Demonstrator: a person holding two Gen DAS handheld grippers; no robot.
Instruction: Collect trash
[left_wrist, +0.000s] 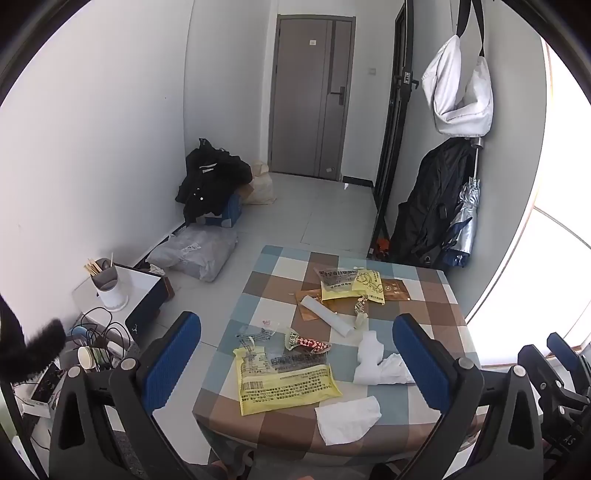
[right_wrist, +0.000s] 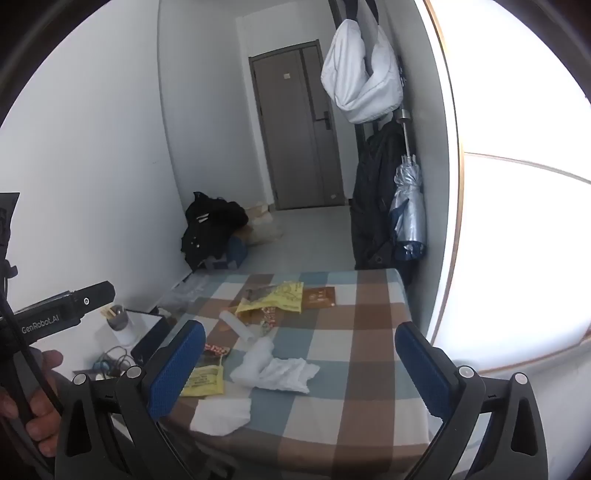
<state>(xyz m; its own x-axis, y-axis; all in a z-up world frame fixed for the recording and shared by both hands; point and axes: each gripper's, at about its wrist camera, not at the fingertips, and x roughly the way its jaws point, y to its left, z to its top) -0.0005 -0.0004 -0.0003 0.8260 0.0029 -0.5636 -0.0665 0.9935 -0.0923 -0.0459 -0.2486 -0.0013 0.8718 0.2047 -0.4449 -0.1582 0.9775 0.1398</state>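
The checkered blue, brown and white tabletop (left_wrist: 436, 317) carries the trash: a large yellow plastic bag (left_wrist: 288, 384), crumpled white tissues (right_wrist: 273, 371) and a white paper tube (left_wrist: 327, 317). Left claw (left_wrist: 295, 354) and right claw (right_wrist: 299, 362) hover released, empty.

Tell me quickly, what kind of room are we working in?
Probably the entry area of a small flat. There is a front door with a lock at the far end, coats and an umbrella hanging by the wall, and a checked table strewn with wrappers.
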